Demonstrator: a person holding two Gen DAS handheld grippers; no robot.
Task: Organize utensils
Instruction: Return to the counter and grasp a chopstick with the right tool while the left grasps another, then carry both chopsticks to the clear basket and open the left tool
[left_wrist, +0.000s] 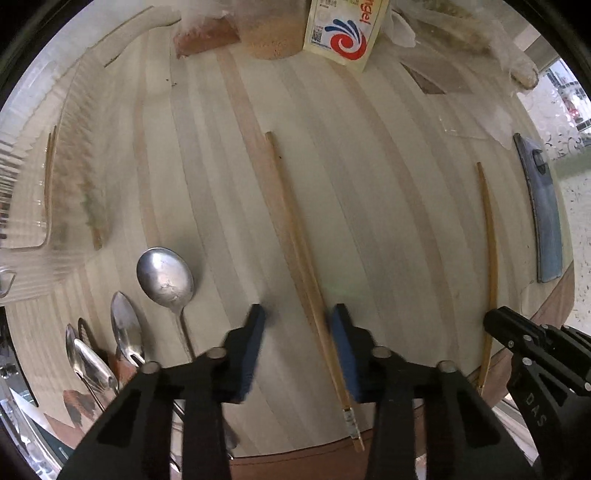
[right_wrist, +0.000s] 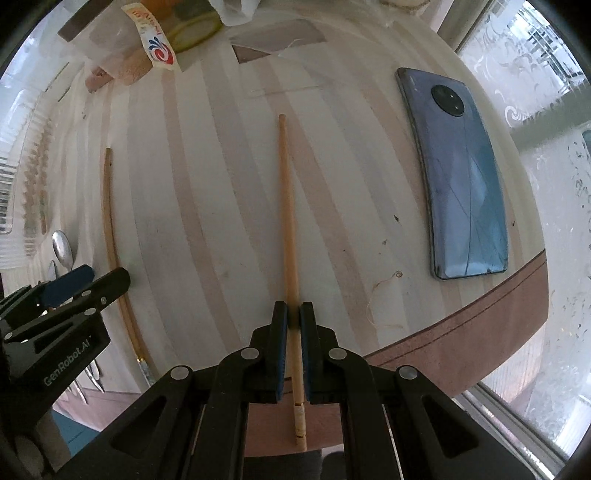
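Two wooden chopsticks lie on the pale striped table (left_wrist: 369, 184). One chopstick (left_wrist: 288, 214) runs between the blue pads of my left gripper (left_wrist: 297, 314). It sits close to the right-hand pad, a gap shows at the other pad, and the gripper is open. My right gripper (right_wrist: 293, 312) is shut on the second chopstick (right_wrist: 284, 203) near its banded end, which overhangs the table edge. From the left wrist view, the right gripper (left_wrist: 493, 323) shows at the far right on that chopstick (left_wrist: 489, 240). In the right wrist view, the left gripper (right_wrist: 107, 277) straddles its chopstick (right_wrist: 109, 221).
Several metal spoons (left_wrist: 164, 277) lie at the left. A blue phone (right_wrist: 465, 173) rests face down at the right, near the curved brown table edge (right_wrist: 461, 325). A packet with a red and blue logo (left_wrist: 343, 33) and bags stand at the back. A window (right_wrist: 535, 110) is at the right.
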